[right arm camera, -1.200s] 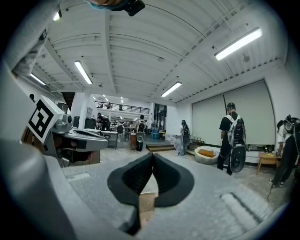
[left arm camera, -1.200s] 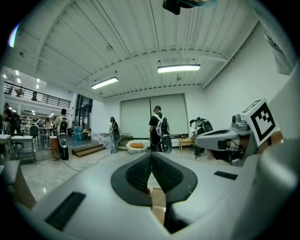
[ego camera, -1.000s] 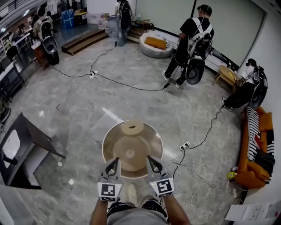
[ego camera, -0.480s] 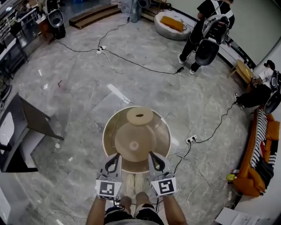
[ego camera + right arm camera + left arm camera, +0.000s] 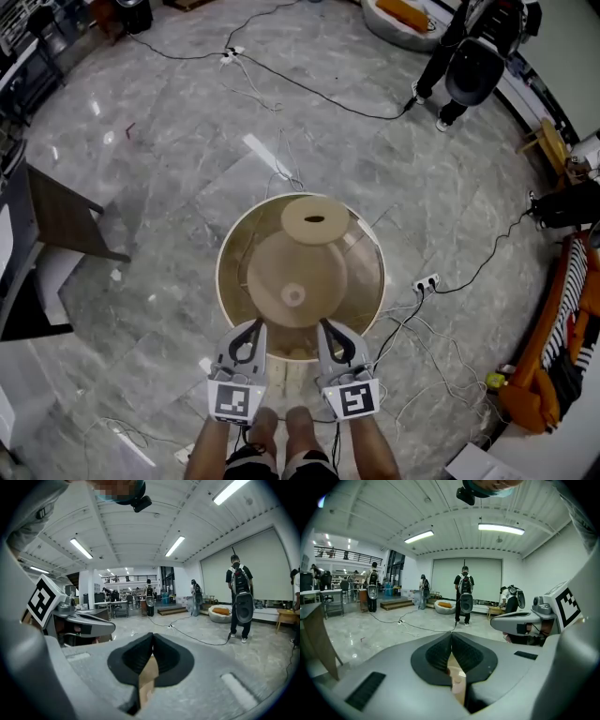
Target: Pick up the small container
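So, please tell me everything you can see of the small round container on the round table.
The small container is round, matte beige, and its flat top has one dark oval opening near the middle. It appears to stand upright on the far side of the round table, inside the pale rim. Nothing else touches it; the left gripper and right gripper are at the near edge, apart from it.

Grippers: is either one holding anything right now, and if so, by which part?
Nothing is held. The left gripper and the right gripper are both shut, pads together with nothing between them.
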`<act>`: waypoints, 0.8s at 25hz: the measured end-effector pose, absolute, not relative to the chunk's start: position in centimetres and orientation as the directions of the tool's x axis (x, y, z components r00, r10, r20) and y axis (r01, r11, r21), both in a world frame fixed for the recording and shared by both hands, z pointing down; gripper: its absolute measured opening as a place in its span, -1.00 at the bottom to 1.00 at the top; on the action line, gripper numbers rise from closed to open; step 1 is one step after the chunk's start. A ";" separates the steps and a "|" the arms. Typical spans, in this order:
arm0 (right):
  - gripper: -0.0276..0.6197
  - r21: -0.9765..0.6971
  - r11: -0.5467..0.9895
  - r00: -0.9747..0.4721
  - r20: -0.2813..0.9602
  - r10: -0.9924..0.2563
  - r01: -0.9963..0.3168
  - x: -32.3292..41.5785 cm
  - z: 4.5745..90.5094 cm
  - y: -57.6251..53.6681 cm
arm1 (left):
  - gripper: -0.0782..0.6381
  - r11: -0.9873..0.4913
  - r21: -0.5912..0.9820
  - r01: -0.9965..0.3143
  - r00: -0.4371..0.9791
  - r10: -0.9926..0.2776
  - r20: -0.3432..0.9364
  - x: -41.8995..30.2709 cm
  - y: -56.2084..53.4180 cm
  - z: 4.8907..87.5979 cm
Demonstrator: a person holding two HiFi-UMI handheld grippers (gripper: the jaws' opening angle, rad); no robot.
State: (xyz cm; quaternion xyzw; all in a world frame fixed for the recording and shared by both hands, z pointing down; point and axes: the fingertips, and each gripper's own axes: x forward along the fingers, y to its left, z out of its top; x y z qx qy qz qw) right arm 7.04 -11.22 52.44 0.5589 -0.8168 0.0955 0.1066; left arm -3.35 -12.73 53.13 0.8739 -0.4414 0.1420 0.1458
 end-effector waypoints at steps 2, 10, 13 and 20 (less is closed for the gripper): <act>-0.91 -0.037 0.377 -0.370 0.302 -0.878 -0.925 6.7 54.3 -11.5 | -0.73 -0.558 0.131 -0.819 0.561 -0.734 0.382 -3.4 -13.0 54.9; -0.91 -0.062 0.400 -0.397 0.334 -0.855 -0.914 6.6 61.7 -12.7 | -0.73 -0.522 0.148 -0.840 0.532 -0.738 0.415 -3.7 -13.7 61.6; -0.91 -0.080 0.397 -0.399 0.344 -0.850 -0.915 6.6 64.6 -12.9 | -0.73 -0.511 0.157 -0.845 0.525 -0.739 0.423 -3.8 -13.9 64.2; -0.91 -0.095 0.397 -0.401 0.389 -0.829 -0.913 6.4 71.2 -13.0 | -0.73 -0.478 0.185 -0.859 0.507 -0.740 0.442 -4.5 -14.2 70.0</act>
